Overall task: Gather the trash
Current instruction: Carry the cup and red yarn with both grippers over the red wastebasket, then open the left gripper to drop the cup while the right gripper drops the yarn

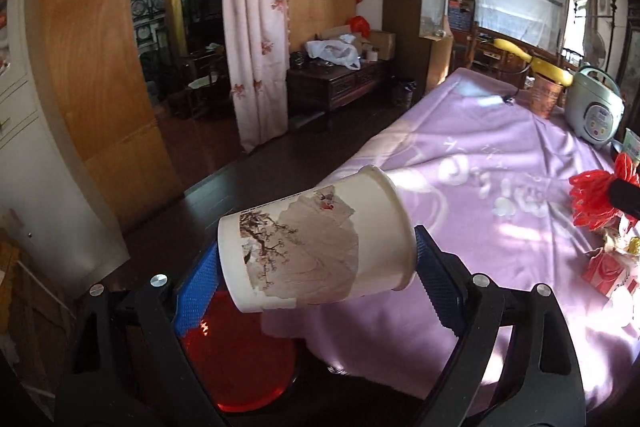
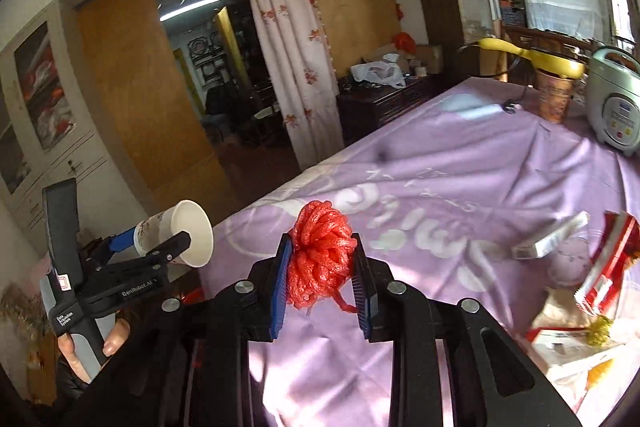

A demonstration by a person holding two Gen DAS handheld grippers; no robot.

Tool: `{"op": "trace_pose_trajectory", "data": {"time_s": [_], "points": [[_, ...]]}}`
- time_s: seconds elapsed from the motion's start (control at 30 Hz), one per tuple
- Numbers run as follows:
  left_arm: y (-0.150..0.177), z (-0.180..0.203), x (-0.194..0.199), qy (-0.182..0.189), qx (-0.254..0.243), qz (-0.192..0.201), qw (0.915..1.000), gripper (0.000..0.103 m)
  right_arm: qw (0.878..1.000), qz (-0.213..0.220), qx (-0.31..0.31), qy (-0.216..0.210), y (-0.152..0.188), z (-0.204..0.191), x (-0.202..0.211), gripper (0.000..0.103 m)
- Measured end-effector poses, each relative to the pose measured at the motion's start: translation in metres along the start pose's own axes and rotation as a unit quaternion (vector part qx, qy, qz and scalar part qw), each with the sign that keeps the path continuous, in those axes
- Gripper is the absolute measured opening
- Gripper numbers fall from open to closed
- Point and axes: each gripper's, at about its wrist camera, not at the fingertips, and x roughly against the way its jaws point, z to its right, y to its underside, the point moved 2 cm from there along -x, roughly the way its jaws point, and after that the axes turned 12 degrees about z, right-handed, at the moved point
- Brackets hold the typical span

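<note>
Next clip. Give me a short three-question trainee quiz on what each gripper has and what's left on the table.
1. True or false: the left gripper holds a paper cup on its side.
2. What is between the right gripper jaws? A) red mesh netting B) banana C) plug
3. Name the appliance at the far end of the purple tablecloth.

Key: 1 true; 2 A; 3 rice cooker.

Purple-clothed table point(image 2: 460, 179), rice cooker point(image 2: 614, 103) at far edge w/ copper cup point(image 2: 554, 99) beside, red-white wrappers point(image 2: 600, 279) near right
</note>
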Motion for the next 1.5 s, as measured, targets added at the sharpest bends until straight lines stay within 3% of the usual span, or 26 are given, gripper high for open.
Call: {"op": "trace_pose_trajectory", "data": {"time_s": [0.27, 0.5, 0.83, 1.17, 1.2, 1.27, 1.5], "points": [[0.058, -0.095, -0.004, -0.089, 0.043, -0.067, 0.9928, 0.087, 0.992, -0.07, 0.056, -0.093, 0.023, -0.114, -0.064, 0.028], [0.118, -0.151, -0.028, -0.097, 0.085, -0.151, 0.9801, 0.087, 0.978, -0.153, 0.078, -0.122, 0.069, -0.165, -0.124, 0.028], [0.172, -0.182, -0.06, -0.095, 0.124, -0.218, 0.9632, 0.087, 0.956, -0.239, 0.109, -0.128, 0.126, -0.207, -0.194, 0.028], [0.189, -0.194, -0.071, -0.132, 0.136, -0.235, 0.9534, 0.089, 0.94, -0.293, 0.126, -0.124, 0.176, -0.219, -0.238, 0.031], [0.189, -0.194, -0.07, -0.138, 0.133, -0.234, 0.9533, 0.089, 0.938, -0.297, 0.129, -0.123, 0.181, -0.22, -0.242, 0.04], [0.19, -0.198, -0.07, -0.15, 0.126, -0.231, 0.9531, 0.089, 0.937, -0.3, 0.132, -0.118, 0.187, -0.221, -0.248, 0.047], [0.184, -0.196, -0.067, -0.169, 0.1, -0.223, 0.9548, 0.089, 0.941, -0.279, 0.149, -0.119, 0.181, -0.223, -0.237, 0.047]]}}
